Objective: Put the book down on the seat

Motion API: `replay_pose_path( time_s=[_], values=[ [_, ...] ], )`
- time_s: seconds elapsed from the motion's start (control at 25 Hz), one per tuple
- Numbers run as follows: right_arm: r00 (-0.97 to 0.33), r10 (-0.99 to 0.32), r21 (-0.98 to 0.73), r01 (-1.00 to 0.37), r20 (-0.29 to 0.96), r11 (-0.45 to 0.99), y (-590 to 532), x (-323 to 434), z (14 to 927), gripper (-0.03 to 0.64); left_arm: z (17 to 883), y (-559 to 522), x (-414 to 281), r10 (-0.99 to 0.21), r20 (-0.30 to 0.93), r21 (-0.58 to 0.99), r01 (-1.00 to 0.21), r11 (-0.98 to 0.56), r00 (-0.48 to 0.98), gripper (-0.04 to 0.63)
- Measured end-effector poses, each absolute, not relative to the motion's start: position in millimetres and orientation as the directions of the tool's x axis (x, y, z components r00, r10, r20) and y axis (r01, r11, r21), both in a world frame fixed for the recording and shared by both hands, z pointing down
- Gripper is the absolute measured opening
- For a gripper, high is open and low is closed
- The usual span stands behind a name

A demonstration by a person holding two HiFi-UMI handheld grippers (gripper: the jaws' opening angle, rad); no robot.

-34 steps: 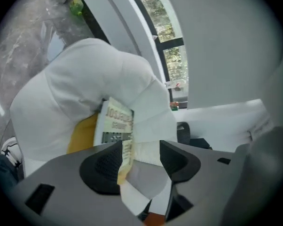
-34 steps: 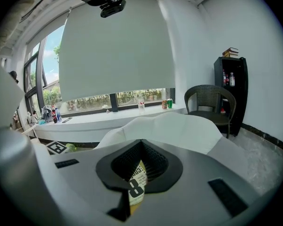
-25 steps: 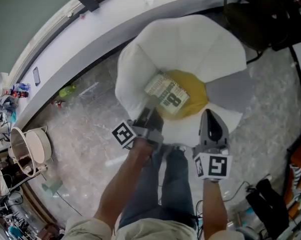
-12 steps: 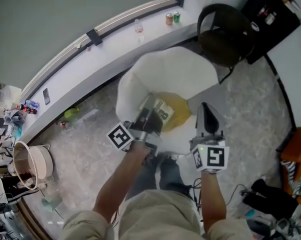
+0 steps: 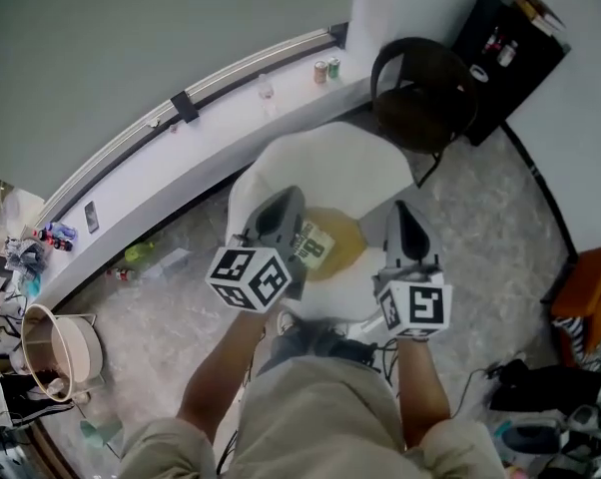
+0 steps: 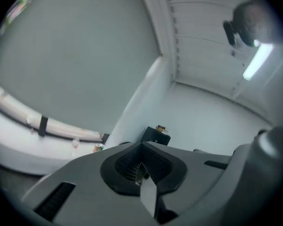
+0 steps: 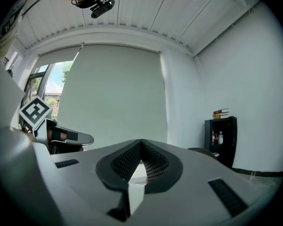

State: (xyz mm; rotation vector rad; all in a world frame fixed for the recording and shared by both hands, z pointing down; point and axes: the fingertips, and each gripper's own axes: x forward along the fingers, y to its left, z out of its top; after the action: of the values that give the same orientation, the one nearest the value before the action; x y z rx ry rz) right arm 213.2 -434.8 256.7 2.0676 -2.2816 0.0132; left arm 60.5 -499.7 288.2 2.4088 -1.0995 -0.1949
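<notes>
**Closed jaws above the book (image 5: 313, 243) on the seat (image 5: 352, 289)**

Head view: book lying flat on the yellow cushion (image 5: 342, 239) in the seat of the white chair (image 5: 330, 158). Left hand-held gripper (image 5: 284, 203): jaws pressed together, gripping nothing, held level above the seat's left side, clear of the book. Right hand-held gripper (image 5: 406, 216): jaws likewise pressed together and empty, held level over the seat's right edge, aimed toward the pale wall (image 7: 113, 88).

It was a lived-in, lounge-like room: a white armchair (image 5: 332, 163), a black cabinet (image 7: 232, 145) holding books (image 7: 221, 113) and bottles (image 7: 217, 138), a long window ledge (image 5: 211, 133) with drink cans (image 5: 326, 69), a roller blind (image 7: 113, 98) and a marbled floor (image 5: 490, 238).
</notes>
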Motion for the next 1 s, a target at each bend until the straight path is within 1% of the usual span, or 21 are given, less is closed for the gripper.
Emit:
replay_pose_path(
  time_s=[0.08, 0.16, 0.28, 0.4, 0.64, 0.84, 1.0],
  values=[
    [-0.09, -0.995, 0.035, -0.995, 0.042, 0.092, -436.5, 213.0, 250.8, 0.002, 274.1, -498.5, 65.4, -0.765, 0.074, 0.286, -0.749, -0.598, 0.64, 0.006],
    [-0.095, -0.995, 0.037, -0.995, 0.03, 0.096, -438.0, 213.8, 243.9, 0.002, 260.5, -495.9, 75.0, -0.78, 0.054, 0.124, -0.779, -0.615, 0.624, 0.006],
    [-0.098, -0.995, 0.065, -0.993, 0.023, 0.1, -436.2, 214.2, 235.4, 0.002, 241.2, -490.8, 88.3, -0.784, 0.009, 0.003, -0.784, -0.62, 0.62, 0.006],
    [-0.084, -0.996, 0.072, -0.994, 0.039, 0.087, -435.1, 216.6, 233.4, 0.002, 229.8, -487.3, 95.1, -0.784, -0.014, -0.033, -0.784, -0.62, 0.621, 0.006],
    [-0.081, -0.997, 0.067, -0.994, 0.015, 0.082, -438.6, 220.1, 225.8, 0.002, 224.7, -484.1, 99.9, -0.777, -0.02, -0.018, -0.778, -0.629, 0.629, 0.006],
    [-0.064, -0.996, 0.068, -0.995, 0.064, 0.068, -433.2, 223.4, 228.1, -0.006, 224.0, -480.7, 94.5, -0.787, -0.019, -0.01, -0.787, -0.617, 0.617, 0.006],
    [-0.077, -0.997, 0.096, -0.992, 0.027, 0.079, -434.9, 222.6, 222.3, -0.006, 226.1, -481.5, 90.6, -0.788, -0.017, -0.01, -0.788, -0.616, 0.616, 0.006]
  ],
)
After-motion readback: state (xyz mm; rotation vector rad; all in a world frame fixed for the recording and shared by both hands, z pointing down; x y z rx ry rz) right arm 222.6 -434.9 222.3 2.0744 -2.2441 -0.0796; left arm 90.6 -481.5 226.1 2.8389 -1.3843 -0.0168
